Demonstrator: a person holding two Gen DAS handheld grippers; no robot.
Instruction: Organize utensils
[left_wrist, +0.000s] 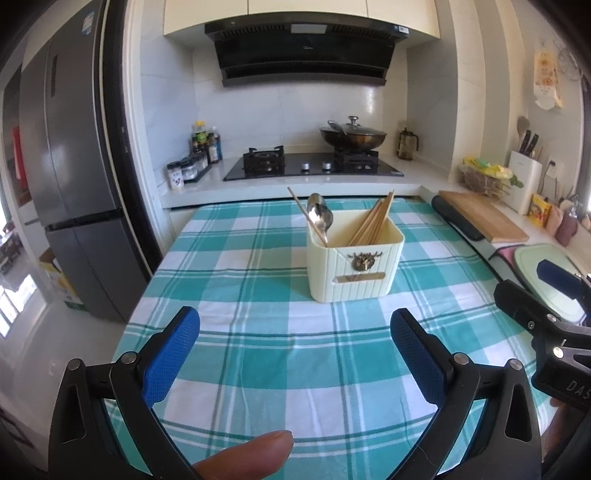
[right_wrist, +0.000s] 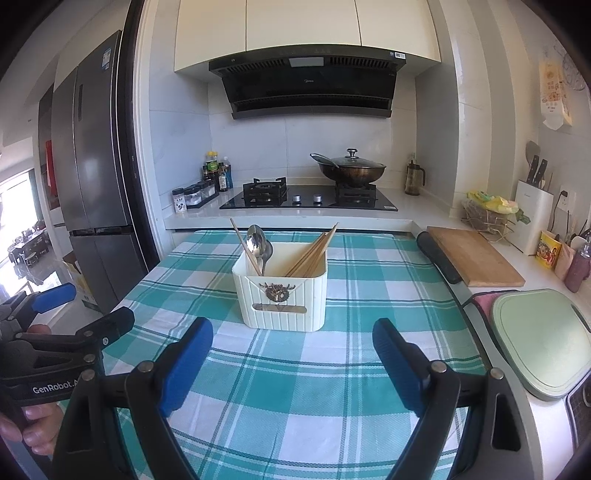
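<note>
A cream ribbed utensil holder (left_wrist: 354, 266) (right_wrist: 282, 295) with a metal crest stands on the teal checked tablecloth (left_wrist: 258, 350) (right_wrist: 295, 387). Its left compartment holds metal spoons (left_wrist: 320, 216) (right_wrist: 258, 242) and one chopstick. The right compartment holds a bundle of wooden chopsticks (left_wrist: 375, 223) (right_wrist: 314, 254). My left gripper (left_wrist: 295, 328) hovers open over the cloth, short of the holder, with nothing between its blue pads. My right gripper (right_wrist: 291, 339) is likewise open and empty, just in front of the holder. Each gripper shows at the edge of the other's view.
Behind the table is a counter with a gas hob (right_wrist: 306, 195), a lidded wok (right_wrist: 351, 170) and sauce bottles (right_wrist: 218, 177). A wooden cutting board (right_wrist: 476, 258), a green board (right_wrist: 539, 339) and a knife block (right_wrist: 533, 218) lie right. A fridge (right_wrist: 92, 166) stands left.
</note>
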